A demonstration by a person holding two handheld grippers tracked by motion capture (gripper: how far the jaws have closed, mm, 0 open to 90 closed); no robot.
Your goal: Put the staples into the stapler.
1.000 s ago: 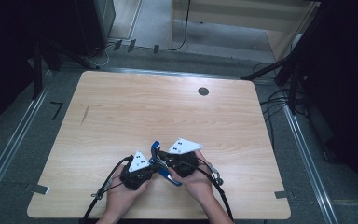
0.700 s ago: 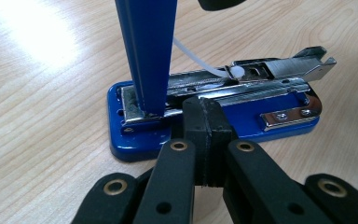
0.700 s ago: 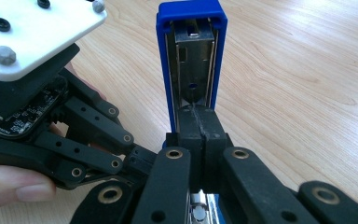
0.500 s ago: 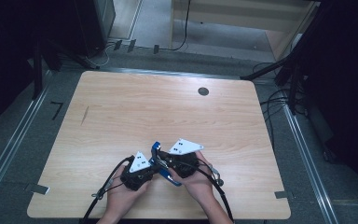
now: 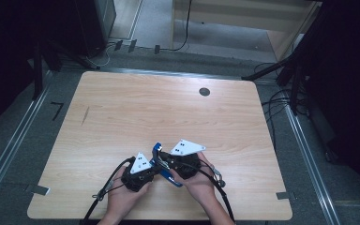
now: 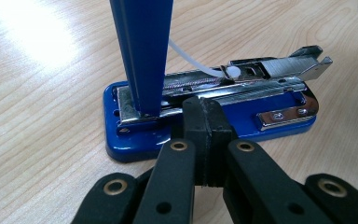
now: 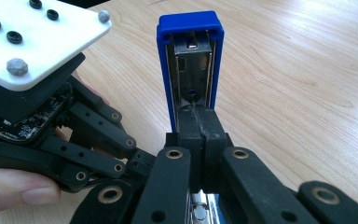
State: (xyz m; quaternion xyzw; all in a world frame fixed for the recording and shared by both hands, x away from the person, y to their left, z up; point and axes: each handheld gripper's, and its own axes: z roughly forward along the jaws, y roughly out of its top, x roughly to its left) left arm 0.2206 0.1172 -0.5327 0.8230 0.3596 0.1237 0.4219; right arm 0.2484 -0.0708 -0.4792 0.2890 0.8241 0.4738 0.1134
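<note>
While both hands stay put, the stapler [image 5: 165, 165] remains open.

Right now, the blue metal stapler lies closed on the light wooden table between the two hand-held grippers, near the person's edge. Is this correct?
Not quite: the blue metal stapler is open, not closed. The left gripper view shows its blue lid swung upright above the base, with the staple rail exposed. The rest is right: it lies on the light wooden table between the two hand-held grippers, near the person's edge.

nothing to read here: the blue stapler [image 6: 205, 114] carries no brand or number that shows, its small metal plate [image 6: 286, 114] is too blurred to tell, and the wooden table [image 5: 168, 112] bears no label.
</note>
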